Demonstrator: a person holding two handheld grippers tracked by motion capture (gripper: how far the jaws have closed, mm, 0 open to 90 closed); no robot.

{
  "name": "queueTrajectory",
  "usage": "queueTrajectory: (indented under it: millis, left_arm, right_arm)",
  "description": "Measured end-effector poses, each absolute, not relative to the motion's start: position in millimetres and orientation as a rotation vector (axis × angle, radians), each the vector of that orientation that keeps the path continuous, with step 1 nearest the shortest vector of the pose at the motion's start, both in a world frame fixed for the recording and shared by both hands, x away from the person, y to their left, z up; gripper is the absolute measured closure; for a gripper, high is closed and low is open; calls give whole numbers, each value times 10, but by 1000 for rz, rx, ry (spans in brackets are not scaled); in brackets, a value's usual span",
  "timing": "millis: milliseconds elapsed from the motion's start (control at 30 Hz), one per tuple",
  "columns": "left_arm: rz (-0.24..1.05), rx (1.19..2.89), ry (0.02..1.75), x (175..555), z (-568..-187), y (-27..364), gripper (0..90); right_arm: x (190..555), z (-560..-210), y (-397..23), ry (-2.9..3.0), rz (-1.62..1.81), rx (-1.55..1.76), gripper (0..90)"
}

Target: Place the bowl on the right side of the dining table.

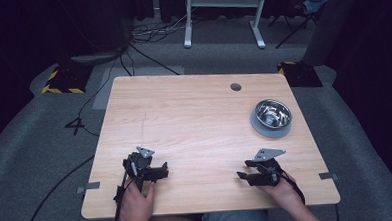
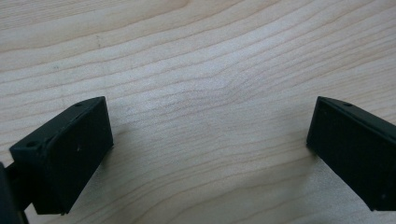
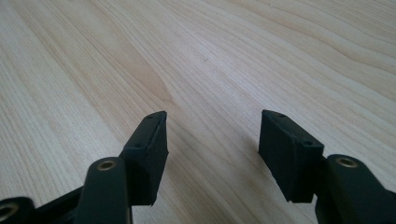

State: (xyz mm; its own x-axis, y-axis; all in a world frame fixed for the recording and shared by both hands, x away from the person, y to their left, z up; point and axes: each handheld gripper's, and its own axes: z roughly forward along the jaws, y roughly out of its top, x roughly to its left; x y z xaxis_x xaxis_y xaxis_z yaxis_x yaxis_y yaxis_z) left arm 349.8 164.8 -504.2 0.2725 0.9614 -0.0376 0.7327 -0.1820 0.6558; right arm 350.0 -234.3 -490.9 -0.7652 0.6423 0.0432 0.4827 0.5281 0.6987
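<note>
Near the front left of the wooden table, my left gripper rests in a hand and points to the right. Its jaws stand wide apart in the left gripper view, with bare wood between them. At the front right, my right gripper sits low over the wood in the other hand and points left. In the right gripper view its black fingers are spread, and nothing lies between them. A steel bowl stands on a round grey mat at the right side of the table.
A round cable hole sits near the table's far edge. Cables trail from both grippers over the front edge. Beyond the table lie floor cables, a white desk frame and yellow-striped floor plates.
</note>
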Motion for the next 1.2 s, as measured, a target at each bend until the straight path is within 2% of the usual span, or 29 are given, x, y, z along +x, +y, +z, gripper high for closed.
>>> queueTrajectory:
  millis: [633,1200]
  left_arm:
    - [527,1982,1521,3498,-5042,1648,4]
    - [532,1981,1520,3499,-5043,1648,4]
  right_arm:
    - [3411,-4984,-2332,2510,1077,881,403]
    - [3364,-5039,-2329,2497,1121,844,271]
